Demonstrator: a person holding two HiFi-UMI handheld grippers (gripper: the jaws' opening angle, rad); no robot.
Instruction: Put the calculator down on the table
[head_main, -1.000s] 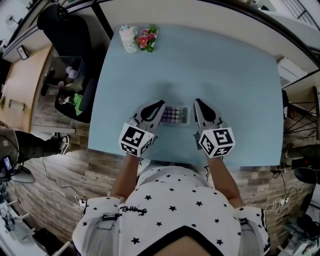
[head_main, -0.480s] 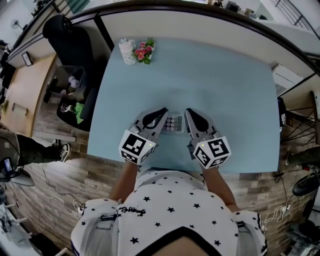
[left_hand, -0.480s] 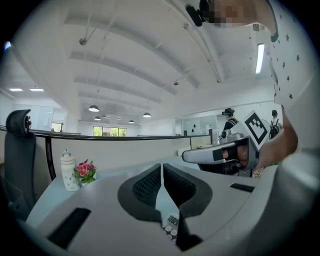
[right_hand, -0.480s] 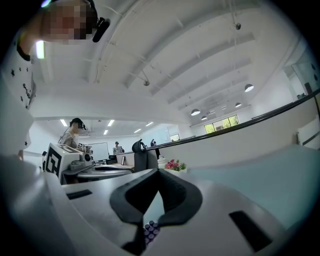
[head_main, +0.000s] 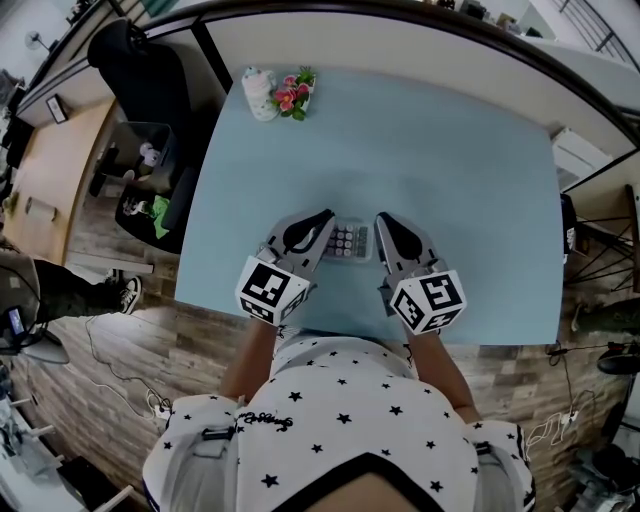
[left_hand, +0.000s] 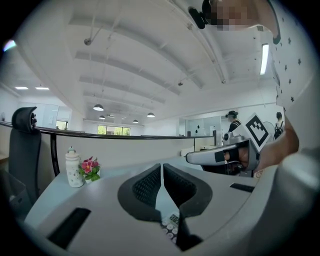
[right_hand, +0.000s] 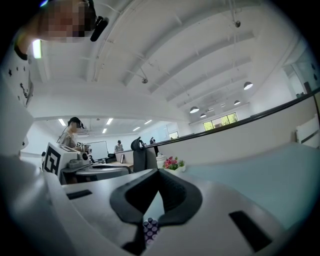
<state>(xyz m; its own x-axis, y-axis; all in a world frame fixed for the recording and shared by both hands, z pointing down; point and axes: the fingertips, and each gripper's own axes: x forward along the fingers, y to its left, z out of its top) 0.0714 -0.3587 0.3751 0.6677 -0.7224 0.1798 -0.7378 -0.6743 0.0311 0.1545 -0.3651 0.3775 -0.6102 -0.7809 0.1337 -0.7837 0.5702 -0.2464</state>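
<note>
A small grey calculator (head_main: 350, 241) with purple keys lies flat on the light blue table (head_main: 450, 150), near its front edge. My left gripper (head_main: 325, 217) is just left of it and my right gripper (head_main: 381, 220) just right of it. Both are shut with nothing between the pads and hover apart from the calculator. In the left gripper view the shut jaws (left_hand: 162, 168) point across the table, with calculator keys (left_hand: 171, 228) showing below them. The right gripper view shows its shut jaws (right_hand: 159, 173) and the purple keys (right_hand: 149, 229) underneath.
A white jar (head_main: 259, 92) and a small bunch of pink flowers (head_main: 294, 90) stand at the table's far left corner. A black office chair (head_main: 135, 60) and a bin (head_main: 140, 185) stand on the floor to the left. A partition wall runs behind the table.
Both grippers have drawn closer together around the calculator, which now shows less between them. The calculator has not moved on the table.
</note>
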